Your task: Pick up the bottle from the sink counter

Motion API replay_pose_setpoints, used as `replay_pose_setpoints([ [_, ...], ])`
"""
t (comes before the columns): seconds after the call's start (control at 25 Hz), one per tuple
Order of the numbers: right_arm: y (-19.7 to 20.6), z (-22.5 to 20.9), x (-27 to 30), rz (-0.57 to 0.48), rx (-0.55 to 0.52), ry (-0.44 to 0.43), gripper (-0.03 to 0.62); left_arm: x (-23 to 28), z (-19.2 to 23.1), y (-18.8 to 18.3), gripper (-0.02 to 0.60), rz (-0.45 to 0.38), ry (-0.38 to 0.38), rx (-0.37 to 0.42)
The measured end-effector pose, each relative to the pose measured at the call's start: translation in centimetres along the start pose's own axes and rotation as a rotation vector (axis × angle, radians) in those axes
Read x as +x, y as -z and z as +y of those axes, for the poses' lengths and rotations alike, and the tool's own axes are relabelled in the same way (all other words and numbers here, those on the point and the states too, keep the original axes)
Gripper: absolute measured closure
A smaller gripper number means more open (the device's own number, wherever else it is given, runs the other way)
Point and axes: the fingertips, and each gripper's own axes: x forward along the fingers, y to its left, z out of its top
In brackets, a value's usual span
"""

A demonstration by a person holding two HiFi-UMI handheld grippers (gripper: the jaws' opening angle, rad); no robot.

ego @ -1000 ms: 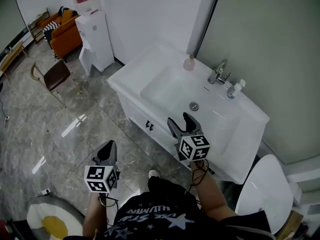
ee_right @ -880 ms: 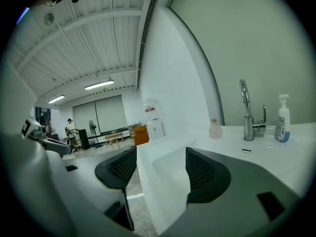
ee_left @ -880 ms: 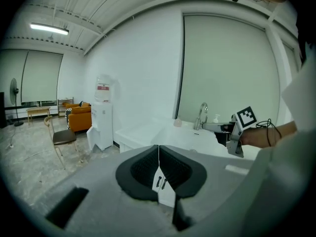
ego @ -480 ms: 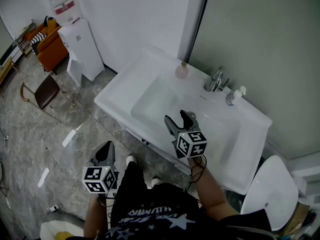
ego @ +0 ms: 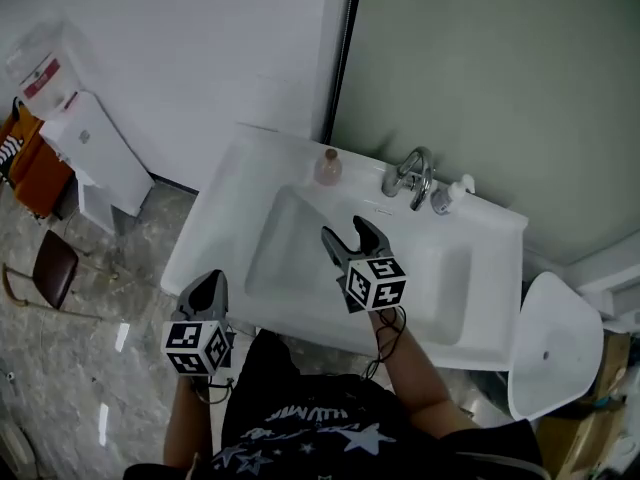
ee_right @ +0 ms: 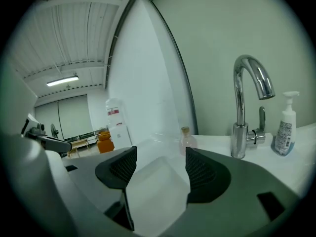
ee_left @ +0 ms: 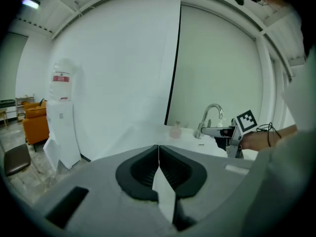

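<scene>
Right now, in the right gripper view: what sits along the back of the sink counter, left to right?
bottle → tap → pump bottle

We note a glossy white sink counter [ego: 215,218], a polished chrome faucet [ee_right: 240,102], a translucent pinkish bottle [ego: 327,168], and matt black ribbed pads [ee_right: 122,167] on the right gripper [ee_right: 160,154].

Open basin [ego: 290,260] before bottle [ego: 328,167]; faucet [ego: 408,176] alongside
</scene>
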Motion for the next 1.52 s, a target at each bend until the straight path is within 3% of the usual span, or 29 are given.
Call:
replay_pose_setpoints([
  [0.32, -3.0, -2.6, 6.1, -0.007, 0.015, 0.179, 0.299, 9.6, 4.0, -5.4, 0.561, 0.018, 0.186, 0.059],
  [0.64, -4.3, -4.6, 10.7, 0.009, 0.014, 0.291, 0.309, 15.9, 6.2, -8.5, 0.561, 0.023, 0.295, 0.091],
  [0.76, -4.2, -5.4, 12.4, 0.033, -0.007, 0.323, 0.320, 17.9, 6.4, -8.9, 0.561, 0.030, 0.326, 0.106],
  [1.16, -3.0, -8.7, 16.3, 0.093, -0.013, 0.402, 0.349, 23.1, 6.0, -8.2, 0.561, 0.085, 0.399, 0.045],
  [1.52, -1.7, -10.4, 18.8, 0.114, -0.021, 0.411, 0.378, 25.8, 5.9, -6.5, 0.561, 0.147, 0.422, 0.029],
])
